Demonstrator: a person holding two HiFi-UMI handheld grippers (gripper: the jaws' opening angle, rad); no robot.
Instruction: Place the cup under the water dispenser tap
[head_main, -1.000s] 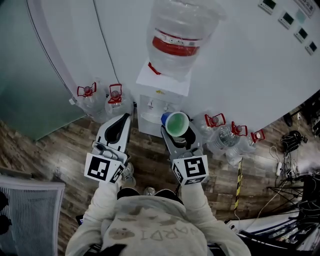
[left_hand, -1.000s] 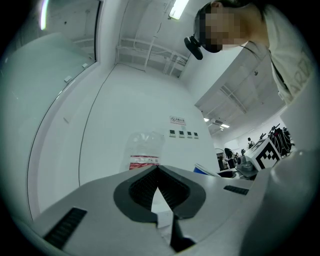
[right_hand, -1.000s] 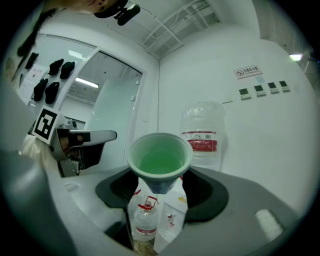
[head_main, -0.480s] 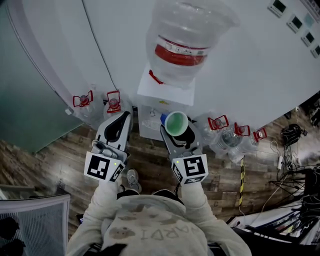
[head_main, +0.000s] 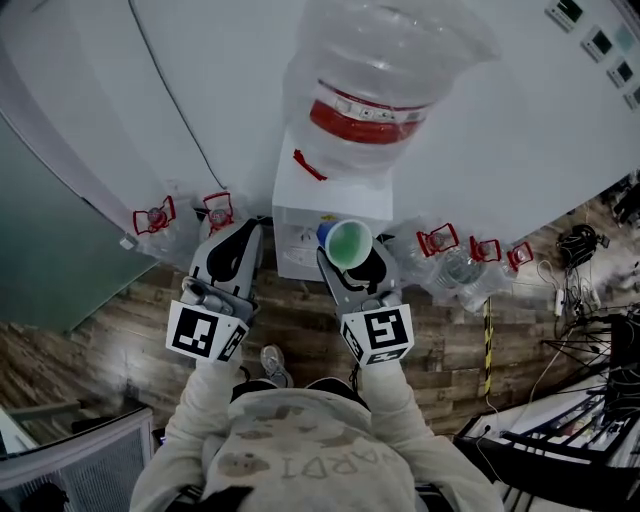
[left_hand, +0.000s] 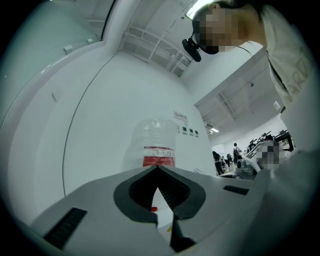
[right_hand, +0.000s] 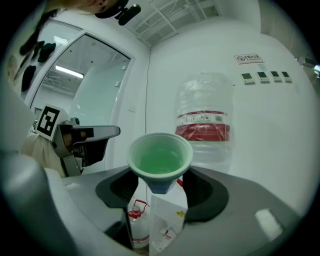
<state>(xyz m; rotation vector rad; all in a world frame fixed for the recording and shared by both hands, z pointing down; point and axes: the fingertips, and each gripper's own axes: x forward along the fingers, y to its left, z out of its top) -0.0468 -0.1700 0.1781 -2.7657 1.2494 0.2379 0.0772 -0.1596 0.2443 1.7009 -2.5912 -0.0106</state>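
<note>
Closer now: white box-shaped water dispenser (head_main: 330, 215) with clear upturned bottle (head_main: 375, 90) fills more of view. Right gripper (head_main: 350, 262) clamps green plastic cup (head_main: 348, 243) upright, mouth up for filling, short of dispenser front. Left gripper (head_main: 235, 248) closed, empty, alongside.

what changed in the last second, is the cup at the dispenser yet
The person stepped closer to the water dispenser, carrying both grippers forward. The green cup is now nearer the dispenser's front but not yet under the tap. Nothing was taken or let go: the right gripper still holds the cup, and the left gripper stays shut and empty.
</note>
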